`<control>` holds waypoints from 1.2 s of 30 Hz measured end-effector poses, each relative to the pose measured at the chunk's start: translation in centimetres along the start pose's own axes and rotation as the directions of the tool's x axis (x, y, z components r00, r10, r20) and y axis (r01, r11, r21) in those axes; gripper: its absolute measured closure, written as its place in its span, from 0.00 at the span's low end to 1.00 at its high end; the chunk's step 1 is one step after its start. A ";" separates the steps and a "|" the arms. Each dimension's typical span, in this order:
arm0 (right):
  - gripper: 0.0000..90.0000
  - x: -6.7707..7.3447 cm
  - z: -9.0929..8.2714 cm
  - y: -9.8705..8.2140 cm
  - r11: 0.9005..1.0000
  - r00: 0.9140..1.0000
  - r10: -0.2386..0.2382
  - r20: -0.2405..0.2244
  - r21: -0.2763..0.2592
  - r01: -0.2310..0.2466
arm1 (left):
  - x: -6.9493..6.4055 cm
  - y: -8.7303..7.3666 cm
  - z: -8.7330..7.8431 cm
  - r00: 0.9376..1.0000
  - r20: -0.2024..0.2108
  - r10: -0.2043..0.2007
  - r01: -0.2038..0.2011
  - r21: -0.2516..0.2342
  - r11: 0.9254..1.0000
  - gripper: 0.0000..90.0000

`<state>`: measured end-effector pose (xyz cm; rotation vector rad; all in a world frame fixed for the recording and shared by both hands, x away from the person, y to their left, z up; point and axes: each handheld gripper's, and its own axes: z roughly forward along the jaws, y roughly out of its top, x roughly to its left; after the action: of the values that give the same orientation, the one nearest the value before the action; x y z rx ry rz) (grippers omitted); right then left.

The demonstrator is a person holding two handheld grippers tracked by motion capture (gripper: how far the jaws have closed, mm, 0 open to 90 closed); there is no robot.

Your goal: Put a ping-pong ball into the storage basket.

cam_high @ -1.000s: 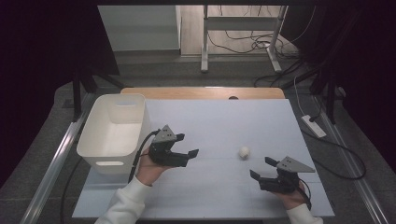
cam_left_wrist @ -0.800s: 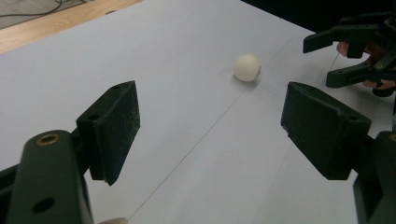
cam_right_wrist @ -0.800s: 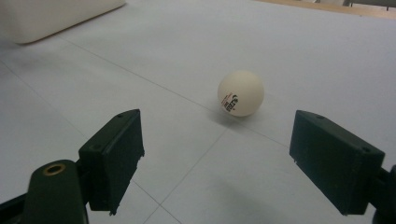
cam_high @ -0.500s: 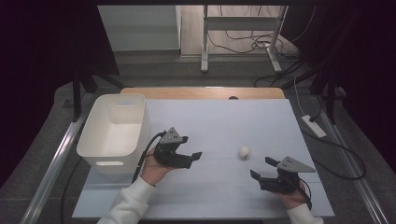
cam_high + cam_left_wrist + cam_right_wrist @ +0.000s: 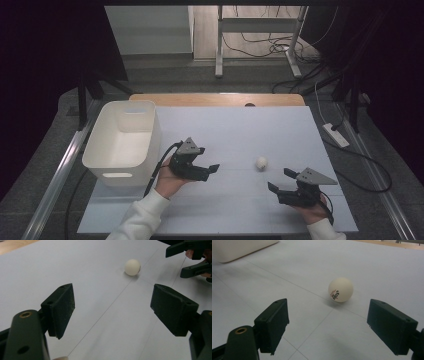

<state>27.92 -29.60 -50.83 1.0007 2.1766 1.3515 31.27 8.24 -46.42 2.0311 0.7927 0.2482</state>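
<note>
Nothing is being held yet; the small white plastic ball [image 5: 261, 162] is lying loose right of the desk's [image 5: 240, 125] centre; the left tool [image 5: 209, 171] and right tool [image 5: 278, 184] are both gaping wide, empty; the white plastic bin [image 5: 122, 145] at the left edge is sitting empty; judging by this, any grasping is still ahead.

One ball [image 5: 261, 162]; one white bin [image 5: 122, 142]; two grippers

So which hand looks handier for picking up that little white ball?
Probably the right gripper: its open jaws already frame the ball closely. The left gripper is open too, but sees it farther off.
</note>
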 end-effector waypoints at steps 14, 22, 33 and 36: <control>0.20 0.0 -0.1 0.0 1.000 1.000 0.000 0.006 0.001 0.000 | -0.4 0.2 1.9 1.000 0.014 0.021 -0.022 0.040 0.999 0.23; 0.20 0.0 0.0 0.1 1.000 1.000 -0.001 0.002 0.000 0.001 | -0.7 0.6 3.2 0.999 0.029 0.027 -0.028 0.054 0.998 0.23; 0.20 0.0 0.0 0.1 1.000 1.000 -0.002 0.003 -0.002 0.002 | -0.9 1.0 4.4 0.998 0.047 0.046 -0.049 0.054 0.997 0.23; 0.20 0.0 0.0 0.1 1.000 1.000 -0.001 0.003 -0.001 0.001 | -0.9 1.1 4.6 0.997 0.052 0.048 -0.051 0.054 0.997 0.23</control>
<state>27.97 -29.56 -50.79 0.9999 2.1734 1.3498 33.14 4.12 -47.96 2.1023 0.7258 0.2040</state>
